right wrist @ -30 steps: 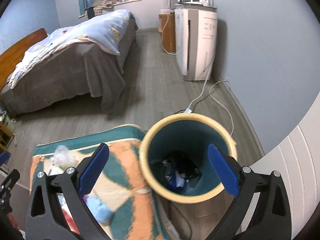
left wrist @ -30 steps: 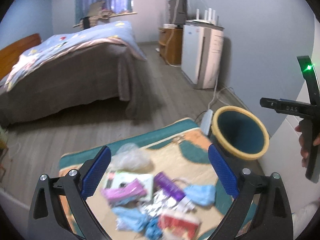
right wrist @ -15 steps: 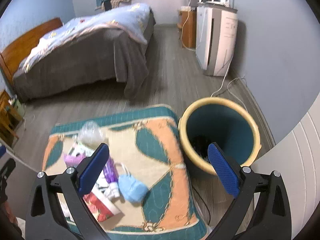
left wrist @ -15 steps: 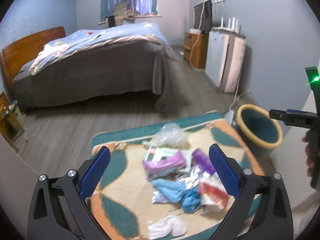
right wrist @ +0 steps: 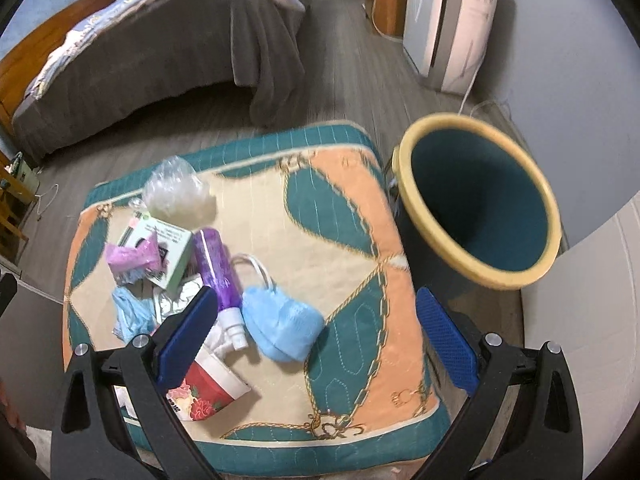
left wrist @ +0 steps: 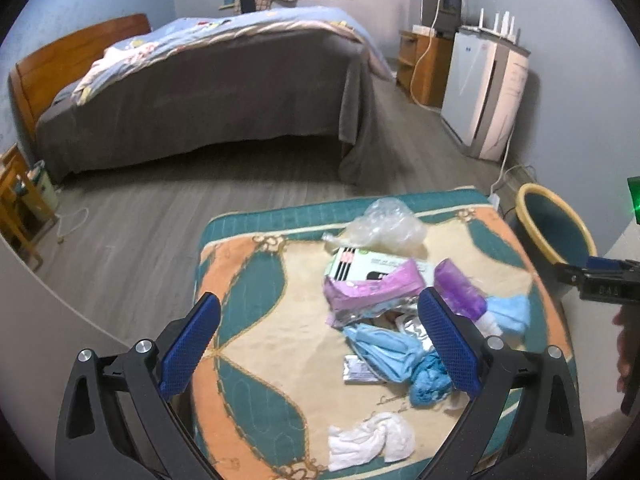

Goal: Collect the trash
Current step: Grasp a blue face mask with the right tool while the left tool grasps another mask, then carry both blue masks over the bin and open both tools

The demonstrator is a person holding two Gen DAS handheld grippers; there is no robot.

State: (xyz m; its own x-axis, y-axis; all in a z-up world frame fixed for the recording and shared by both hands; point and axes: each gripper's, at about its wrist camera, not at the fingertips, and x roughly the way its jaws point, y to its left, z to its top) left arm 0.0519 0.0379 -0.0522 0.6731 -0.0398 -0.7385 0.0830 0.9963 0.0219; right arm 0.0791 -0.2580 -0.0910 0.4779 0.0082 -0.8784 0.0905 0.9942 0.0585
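Trash lies on a patterned cushion point(right wrist: 344, 208): a blue face mask point(right wrist: 280, 328), a purple spray bottle point(right wrist: 218, 268), a white-green box point(right wrist: 162, 246), a pink wrapper point(right wrist: 132, 258), a clear plastic bag point(right wrist: 176, 192), a red floral cup point(right wrist: 204, 392), blue crumpled gloves point(left wrist: 394, 354) and a white tissue point(left wrist: 370, 442). A teal bin with a yellow rim point(right wrist: 480, 200) stands right of the cushion. My left gripper point(left wrist: 320, 344) is open above the cushion's near half. My right gripper point(right wrist: 316, 340) is open above the mask.
A bed with a grey cover point(left wrist: 208, 92) stands across the wooden floor. A white appliance point(left wrist: 484, 96) and a wooden cabinet point(left wrist: 424, 68) line the right wall. A cable point(right wrist: 468, 84) runs on the floor behind the bin.
Both grippers have swung left, away from the bin and over the cushion. The trash pile now sits between the fingers of each. Both stay open.
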